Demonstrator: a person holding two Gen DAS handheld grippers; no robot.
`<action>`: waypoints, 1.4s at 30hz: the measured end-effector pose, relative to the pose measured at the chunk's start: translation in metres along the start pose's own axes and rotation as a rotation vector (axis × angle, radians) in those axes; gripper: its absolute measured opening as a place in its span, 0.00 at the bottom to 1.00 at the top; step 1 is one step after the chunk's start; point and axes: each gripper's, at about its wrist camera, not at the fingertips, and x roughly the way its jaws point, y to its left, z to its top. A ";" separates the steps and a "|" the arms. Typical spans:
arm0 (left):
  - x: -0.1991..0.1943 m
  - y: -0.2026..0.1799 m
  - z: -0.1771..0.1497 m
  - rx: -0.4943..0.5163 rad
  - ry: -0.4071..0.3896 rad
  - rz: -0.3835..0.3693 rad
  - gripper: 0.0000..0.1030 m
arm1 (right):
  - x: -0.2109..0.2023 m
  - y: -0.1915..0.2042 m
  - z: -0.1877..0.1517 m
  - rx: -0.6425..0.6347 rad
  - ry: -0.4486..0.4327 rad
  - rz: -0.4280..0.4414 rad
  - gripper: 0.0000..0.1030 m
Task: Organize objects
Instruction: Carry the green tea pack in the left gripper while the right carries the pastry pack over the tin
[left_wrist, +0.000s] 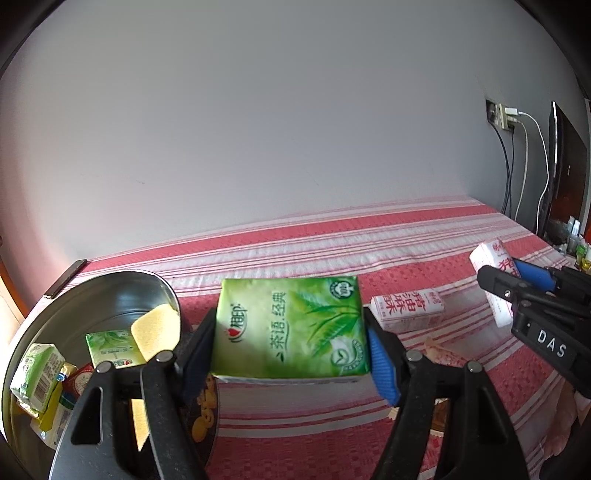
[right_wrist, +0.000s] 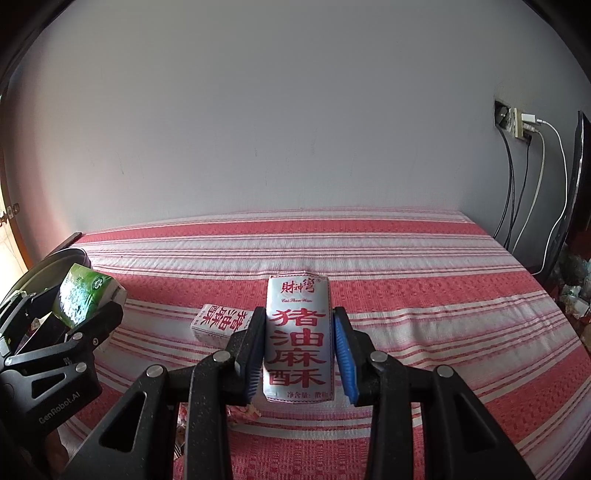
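- A red and white striped cloth (right_wrist: 369, 251) covers the flat surface up to the back wall.
- A plain grey wall (right_wrist: 277, 122) rises behind it.
- A wall socket (right_wrist: 517, 123) sits at the right, with a white charger plugged in.
- White and dark cables (right_wrist: 532, 199) hang from the socket down the wall.
- A dark upright panel (left_wrist: 561, 166) stands at the far right edge.
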 end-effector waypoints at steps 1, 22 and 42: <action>-0.001 0.001 0.000 -0.002 -0.003 0.002 0.70 | 0.000 0.000 0.000 -0.001 -0.003 -0.002 0.36; -0.017 0.005 -0.003 -0.023 -0.083 0.052 0.70 | -0.017 0.004 -0.001 -0.021 -0.098 -0.011 0.36; -0.032 0.015 -0.010 -0.053 -0.146 0.119 0.70 | -0.030 0.009 -0.004 -0.044 -0.162 -0.013 0.36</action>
